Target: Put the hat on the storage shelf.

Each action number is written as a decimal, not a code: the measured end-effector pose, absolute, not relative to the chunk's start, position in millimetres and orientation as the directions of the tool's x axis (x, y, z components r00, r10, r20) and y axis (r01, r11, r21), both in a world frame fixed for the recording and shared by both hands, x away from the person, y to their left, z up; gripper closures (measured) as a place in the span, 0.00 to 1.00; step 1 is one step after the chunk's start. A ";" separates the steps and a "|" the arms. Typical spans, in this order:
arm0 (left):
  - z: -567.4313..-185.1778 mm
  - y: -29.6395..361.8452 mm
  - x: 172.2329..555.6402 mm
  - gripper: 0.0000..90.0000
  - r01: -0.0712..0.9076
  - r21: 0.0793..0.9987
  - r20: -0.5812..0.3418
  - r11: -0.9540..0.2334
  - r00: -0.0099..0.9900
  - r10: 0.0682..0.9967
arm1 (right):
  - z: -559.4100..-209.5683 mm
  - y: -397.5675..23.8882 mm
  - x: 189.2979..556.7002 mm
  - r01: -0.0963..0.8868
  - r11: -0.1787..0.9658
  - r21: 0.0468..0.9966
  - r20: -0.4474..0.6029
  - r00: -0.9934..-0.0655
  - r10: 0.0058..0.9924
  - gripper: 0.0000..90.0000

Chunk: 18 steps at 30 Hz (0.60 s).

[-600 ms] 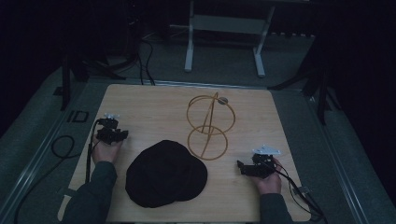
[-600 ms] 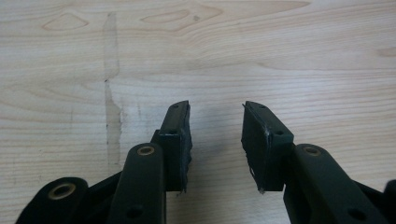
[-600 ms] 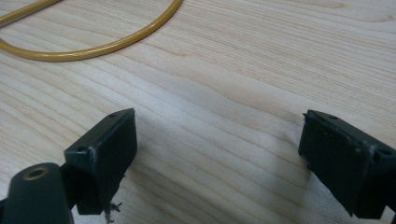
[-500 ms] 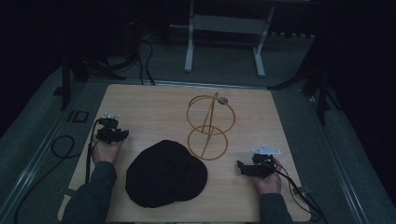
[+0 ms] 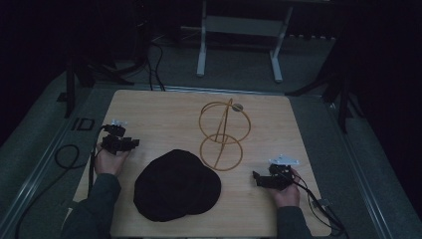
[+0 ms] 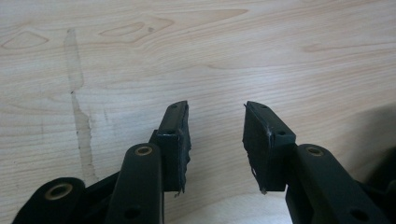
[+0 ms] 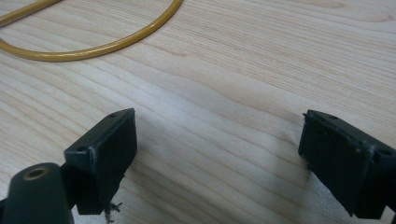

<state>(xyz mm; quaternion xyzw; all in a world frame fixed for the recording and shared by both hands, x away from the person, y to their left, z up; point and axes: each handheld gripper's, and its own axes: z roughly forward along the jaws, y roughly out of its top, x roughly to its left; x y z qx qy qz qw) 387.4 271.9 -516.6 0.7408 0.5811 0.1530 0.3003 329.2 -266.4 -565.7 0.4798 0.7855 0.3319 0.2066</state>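
A black hat [image 5: 176, 185] lies flat on the wooden table [image 5: 164, 114], near the front. Behind it and to its right stands a gold wire stand [image 5: 223, 132], two upright hoops on a round base ring. My left gripper [image 5: 130, 144] rests left of the hat, jaws pointing right; in its own view the left gripper [image 6: 216, 109] is open over bare wood with nothing between the jaws. My right gripper [image 5: 257, 177] sits right of the hat, near the base ring. The right gripper [image 7: 217, 116] is wide open and empty, with the ring [image 7: 93, 46] curving ahead of it.
Cables [image 5: 64, 159] trail off the table's left side and another cable [image 5: 318, 204] off the front right. A white metal frame [image 5: 239, 30] stands on the floor behind the table. A dark edge [image 6: 385, 163] shows at the left gripper view's right border.
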 end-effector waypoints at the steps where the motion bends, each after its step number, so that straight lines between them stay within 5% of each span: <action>1: -515.4 271.5 386.9 0.67 0.768 0.623 -0.124 -0.147 0.283 0.951 | -565.8 -266.4 329.3 0.616 0.320 0.720 -0.006 -0.454 0.891 0.13; 18: -499.6 260.1 375.8 0.66 0.770 0.613 -0.213 -0.180 0.379 0.900 | -565.7 -266.4 329.2 0.617 0.319 0.720 -0.006 -0.454 0.891 0.13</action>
